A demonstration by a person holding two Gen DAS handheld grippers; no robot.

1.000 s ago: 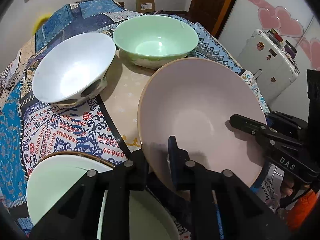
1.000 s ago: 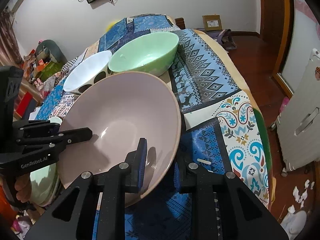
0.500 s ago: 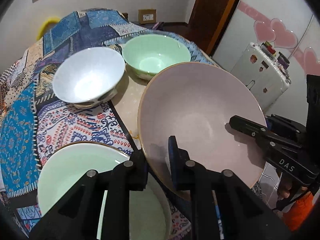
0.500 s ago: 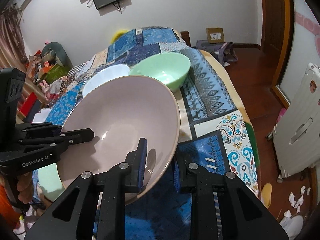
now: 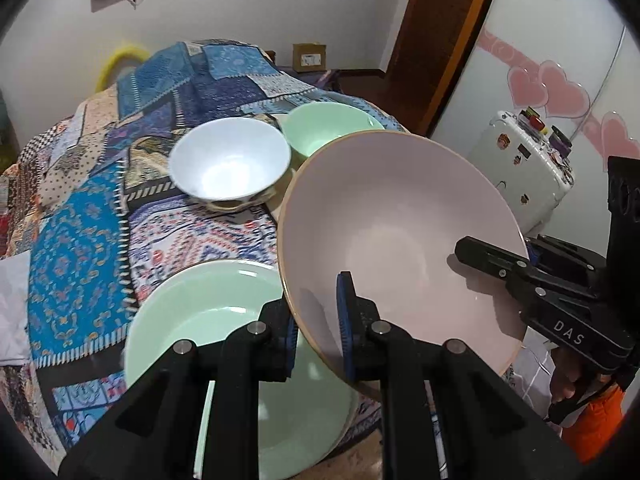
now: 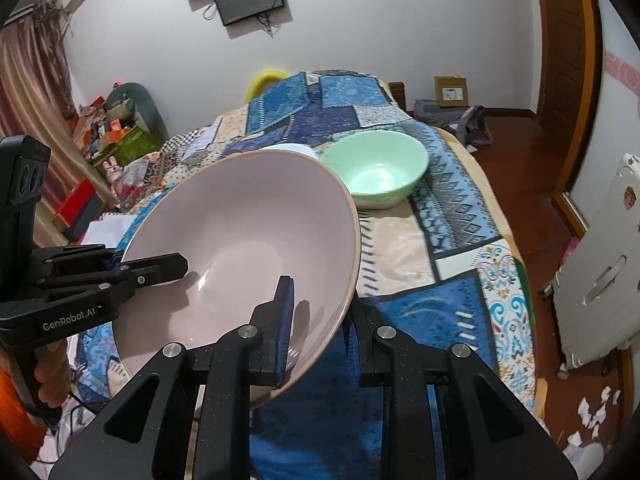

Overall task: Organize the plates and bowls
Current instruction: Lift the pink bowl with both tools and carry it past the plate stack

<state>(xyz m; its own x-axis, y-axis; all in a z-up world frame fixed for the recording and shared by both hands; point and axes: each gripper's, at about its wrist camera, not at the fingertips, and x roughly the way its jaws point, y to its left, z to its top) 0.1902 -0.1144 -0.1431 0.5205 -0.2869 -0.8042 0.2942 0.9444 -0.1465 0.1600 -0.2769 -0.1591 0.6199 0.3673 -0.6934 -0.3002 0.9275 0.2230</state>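
Observation:
A large pale pink bowl (image 5: pixel 400 236) (image 6: pixel 248 236) hangs tilted above the patchwork cloth, held by both grippers at opposite sides of its rim. My left gripper (image 5: pixel 316 320) is shut on the near-left rim, and my right gripper (image 6: pixel 318 320) is shut on the near-right rim. Below the pink bowl on the left lies a mint green plate (image 5: pixel 208 320). Farther back stand a white bowl (image 5: pixel 228 164) and a mint green bowl (image 5: pixel 320 128) (image 6: pixel 376 168). In the right wrist view the white bowl (image 6: pixel 290 148) is mostly hidden behind the pink rim.
The patterned cloth (image 6: pixel 440 240) covers the whole surface and drops off at its right edge to a wooden floor (image 6: pixel 532 184). A white suitcase (image 5: pixel 524 172) (image 6: pixel 600 280) stands right of it. A cardboard box (image 6: pixel 450 90) sits on the floor by the far wall.
Both grippers have lifted the pink bowl up and pulled it back toward the near edge. The white and green bowls look smaller and farther, and more of the green plate shows.

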